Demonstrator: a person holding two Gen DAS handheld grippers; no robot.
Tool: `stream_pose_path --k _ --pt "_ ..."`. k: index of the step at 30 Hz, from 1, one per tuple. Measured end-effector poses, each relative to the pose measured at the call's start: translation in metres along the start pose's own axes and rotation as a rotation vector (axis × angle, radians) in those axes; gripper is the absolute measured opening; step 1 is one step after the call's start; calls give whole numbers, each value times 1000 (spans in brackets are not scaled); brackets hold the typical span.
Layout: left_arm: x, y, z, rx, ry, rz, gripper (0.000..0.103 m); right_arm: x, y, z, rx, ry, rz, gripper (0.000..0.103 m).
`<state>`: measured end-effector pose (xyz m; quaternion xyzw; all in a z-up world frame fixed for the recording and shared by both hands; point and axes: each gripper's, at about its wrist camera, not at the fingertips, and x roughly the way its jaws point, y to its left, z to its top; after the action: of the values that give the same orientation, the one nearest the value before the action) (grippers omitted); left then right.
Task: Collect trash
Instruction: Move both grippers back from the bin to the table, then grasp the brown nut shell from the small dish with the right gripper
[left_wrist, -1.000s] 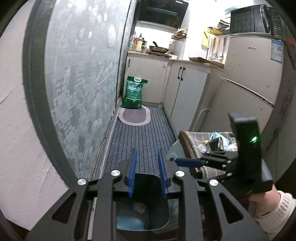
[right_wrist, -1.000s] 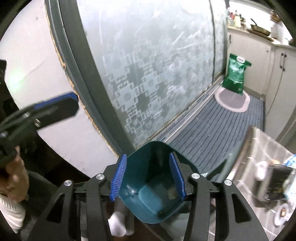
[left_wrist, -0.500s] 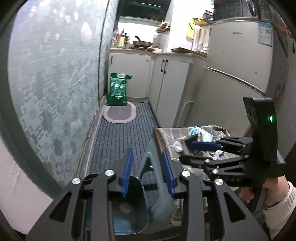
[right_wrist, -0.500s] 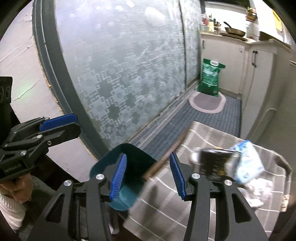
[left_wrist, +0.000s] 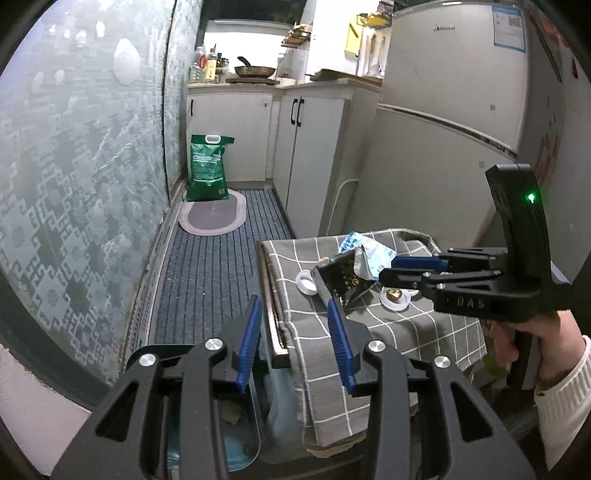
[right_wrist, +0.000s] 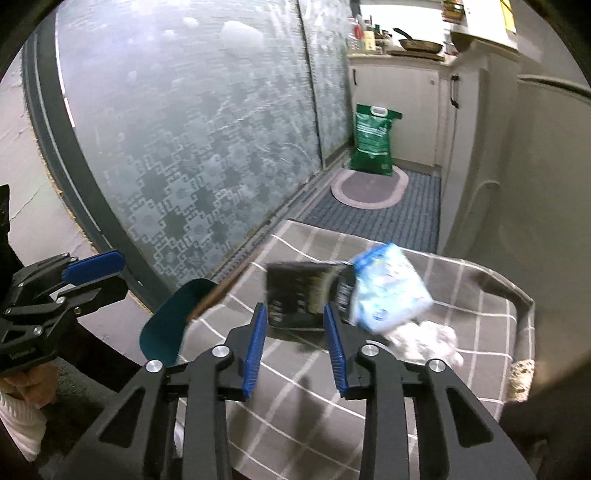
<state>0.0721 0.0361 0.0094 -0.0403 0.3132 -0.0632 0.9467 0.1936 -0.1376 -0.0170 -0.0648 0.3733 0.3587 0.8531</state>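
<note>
Small table w/ grey checked cloth (right_wrist: 424, 406): black wrapper (right_wrist: 295, 299), blue-white packet (right_wrist: 388, 291), crumpled white paper (right_wrist: 424, 338), two clear lids (left_wrist: 306, 282). Teal bin (right_wrist: 166, 325) on floor just beside table's left edge. Right gripper (right_wrist: 293, 343): jaws closing, nothing gripped, black wrapper just ahead. Left gripper (left_wrist: 293, 339): jaws opening, empty, over table edge & bin.

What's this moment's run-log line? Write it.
left tongs opening, empty | right tongs closing, empty | black packet, blue wrapper on table

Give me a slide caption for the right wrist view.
Right claw, closing and empty, nears a black wrapper and blue packet on the checked tablecloth.
</note>
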Motion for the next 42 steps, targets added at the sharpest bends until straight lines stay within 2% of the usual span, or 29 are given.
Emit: stream_pose_path --k 8,21,29,31,37,40,42 --pt "9 -9 0 8 17 -7 43 9 -19 -11 11 49 -37 24" --pt "26 -15 0 9 50 -16 44 31 -26 -21 -11 118 -95 19" --pt "41 -26 3 56 101 -10 49 36 -24 -19 -40 155 -116 16" --pt "47 -26 6 54 116 -20 52 36 -23 -19 -50 156 -119 16" --pt "72 -29 5 66 134 -13 52 37 -19 -18 -78 148 -144 15" --pt "80 -32 4 99 117 19 59 30 -22 -17 -59 126 -125 15" --pt "87 -36 2 115 125 28 60 22 -27 -15 -35 104 -95 15"
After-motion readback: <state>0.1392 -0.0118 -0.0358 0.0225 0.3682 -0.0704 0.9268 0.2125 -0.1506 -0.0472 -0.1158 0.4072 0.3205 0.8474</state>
